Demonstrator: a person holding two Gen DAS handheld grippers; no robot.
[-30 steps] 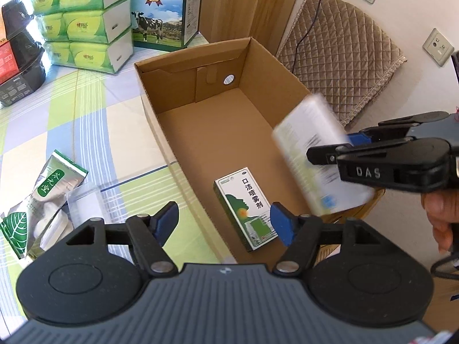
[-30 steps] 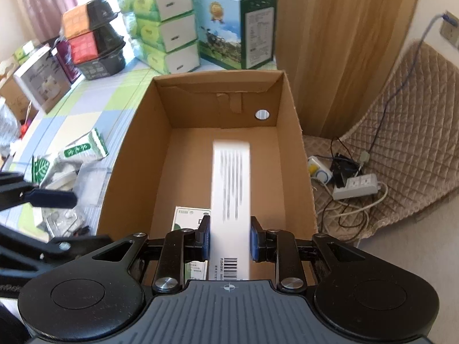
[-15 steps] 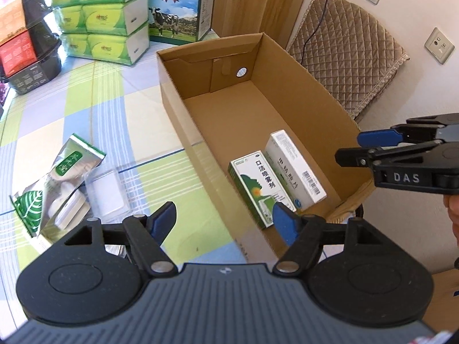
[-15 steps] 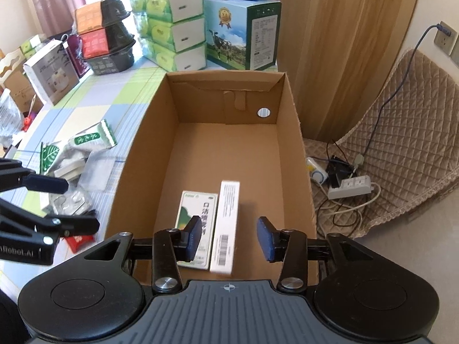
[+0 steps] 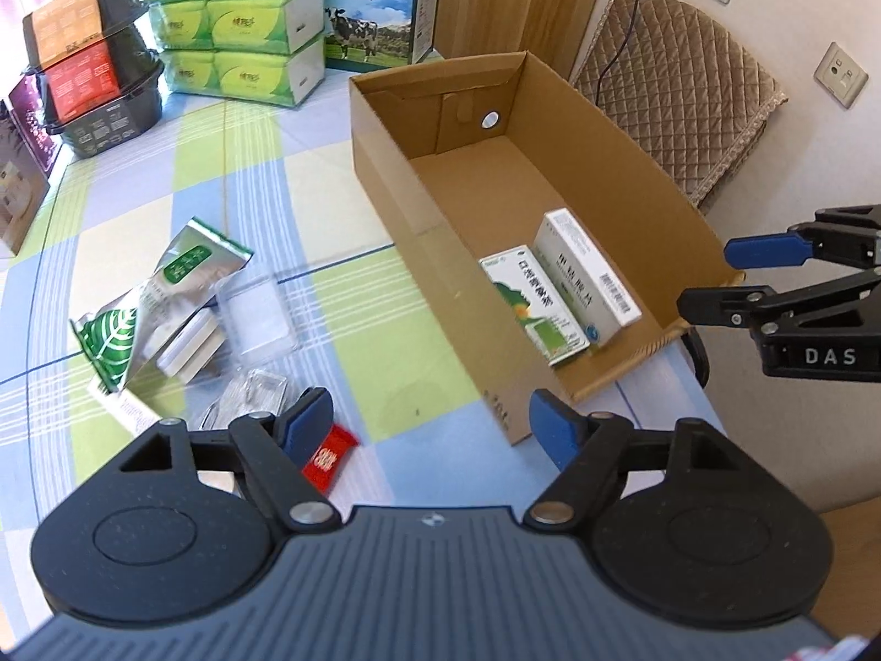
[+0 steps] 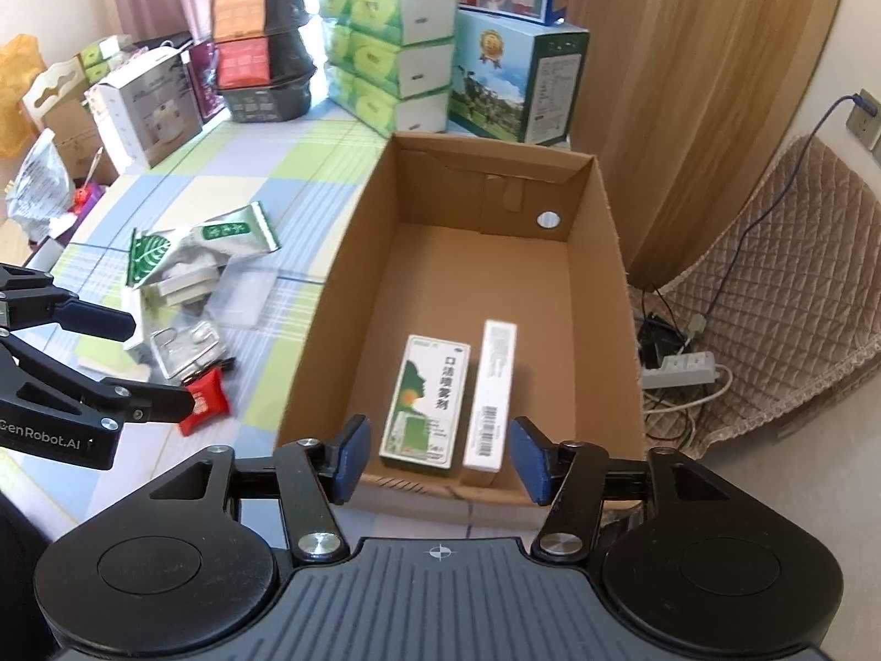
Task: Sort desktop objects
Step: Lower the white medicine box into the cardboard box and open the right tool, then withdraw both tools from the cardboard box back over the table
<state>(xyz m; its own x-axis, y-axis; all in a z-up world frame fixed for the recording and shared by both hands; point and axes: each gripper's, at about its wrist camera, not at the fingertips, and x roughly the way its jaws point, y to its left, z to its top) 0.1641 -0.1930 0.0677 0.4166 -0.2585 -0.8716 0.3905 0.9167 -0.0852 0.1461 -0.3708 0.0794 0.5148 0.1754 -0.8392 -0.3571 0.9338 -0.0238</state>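
Left wrist view: the left gripper (image 5: 429,427) hangs spread and empty over the counter (image 5: 181,176), a red sachet (image 5: 326,458) just under its left finger. The carton (image 5: 385,176) holds 2 boxes at its near end, green box (image 5: 531,305) and white box (image 5: 589,275), side by side and touching. Foil packs (image 5: 159,297) lie left of the carton.

Right wrist view: the right gripper (image 6: 440,460) is spread wide, empty, above the carton's (image 6: 330,341) near rim, over the green box (image 6: 429,402) and white box (image 6: 493,391). The left gripper (image 6: 157,363) hangs over the clutter, beside the red sachet (image 6: 205,399).
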